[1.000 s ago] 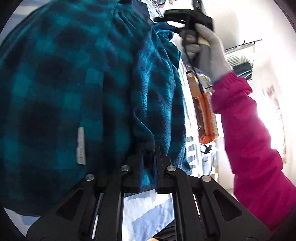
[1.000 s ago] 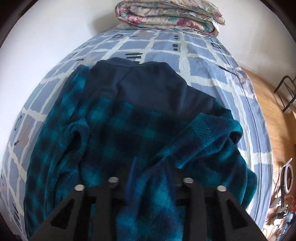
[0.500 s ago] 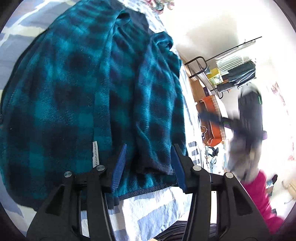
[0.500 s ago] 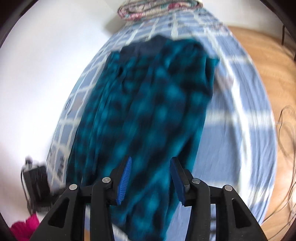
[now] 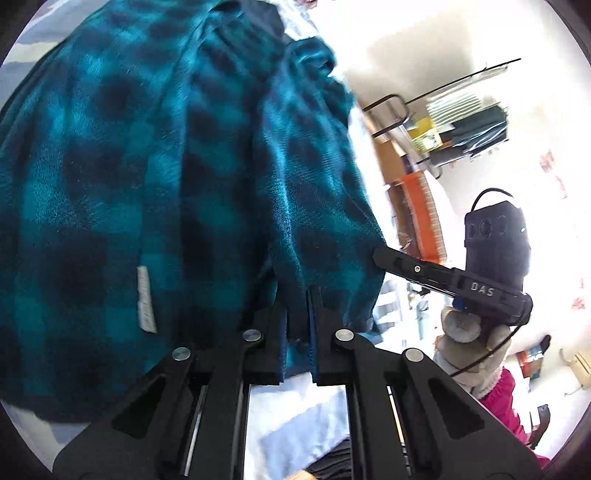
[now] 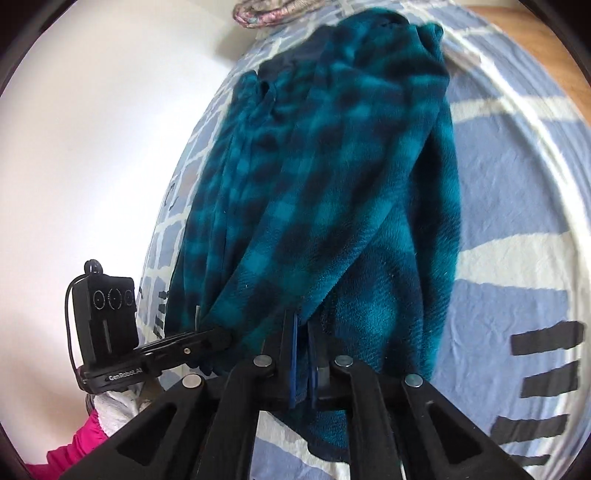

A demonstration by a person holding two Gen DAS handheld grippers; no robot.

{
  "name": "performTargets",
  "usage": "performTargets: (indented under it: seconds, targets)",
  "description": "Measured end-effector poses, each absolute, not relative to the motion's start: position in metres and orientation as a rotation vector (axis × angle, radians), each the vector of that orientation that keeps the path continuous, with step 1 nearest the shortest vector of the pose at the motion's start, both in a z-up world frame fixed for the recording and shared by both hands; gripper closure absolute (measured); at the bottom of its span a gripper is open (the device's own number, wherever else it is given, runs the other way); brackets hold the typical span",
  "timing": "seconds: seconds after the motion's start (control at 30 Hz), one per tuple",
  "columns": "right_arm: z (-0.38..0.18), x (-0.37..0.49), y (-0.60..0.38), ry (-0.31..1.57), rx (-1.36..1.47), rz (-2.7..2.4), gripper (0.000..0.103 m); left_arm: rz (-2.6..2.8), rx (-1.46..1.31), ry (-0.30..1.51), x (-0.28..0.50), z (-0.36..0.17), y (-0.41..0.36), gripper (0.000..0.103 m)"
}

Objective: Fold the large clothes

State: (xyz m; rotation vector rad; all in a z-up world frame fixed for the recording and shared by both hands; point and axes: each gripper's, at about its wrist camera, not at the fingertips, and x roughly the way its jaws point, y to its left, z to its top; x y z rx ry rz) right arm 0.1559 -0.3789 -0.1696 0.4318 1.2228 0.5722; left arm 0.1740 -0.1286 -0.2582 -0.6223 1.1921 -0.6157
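A teal and black checked fleece garment (image 5: pixel 147 166) lies lengthwise on the bed, with a white label (image 5: pixel 146 299) near its lower hem. In the left wrist view my left gripper (image 5: pixel 297 295) is closing, its pads pinching a fold of the hem. My right gripper (image 6: pixel 303 321) is closing too, with the hem's other corner of the garment (image 6: pixel 332 166) pressed between its blue pads. Each gripper shows in the other's view: the right gripper (image 5: pixel 380 256) at the fabric's right edge, held by a gloved hand (image 5: pixel 469 347), and the left gripper (image 6: pixel 221 336) at the left edge.
The bed sheet (image 6: pixel 517 184) is blue with white stripes and black marks. A folded floral quilt (image 6: pixel 273 11) lies at the head of the bed against a white wall. A wire rack (image 5: pixel 461 122) and an orange object (image 5: pixel 421 214) stand past the bed's side.
Both grippers opened and let go of the fabric, then shut again on the lower hem. The right gripper swung from the garment's upper part down to the hem beside the left one.
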Motion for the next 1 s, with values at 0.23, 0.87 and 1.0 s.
performTargets:
  seconds: [0.23, 0.87, 1.0]
  targets:
    - [-0.134, 0.142, -0.410, 1.197, 0.393, 0.531, 0.101, -0.717, -0.660, 1.175, 0.154, -0.237, -0.167, 0.096]
    - [-0.150, 0.117, -0.449, 1.130, 0.384, 0.448, 0.065, -0.628, -0.267, 1.054, 0.115, -0.211, -0.205, 0.067]
    - [-0.128, 0.102, -0.475, 1.050, 0.406, 0.414, 0.063, -0.688, -0.129, 1.013, 0.107, -0.201, -0.245, 0.045]
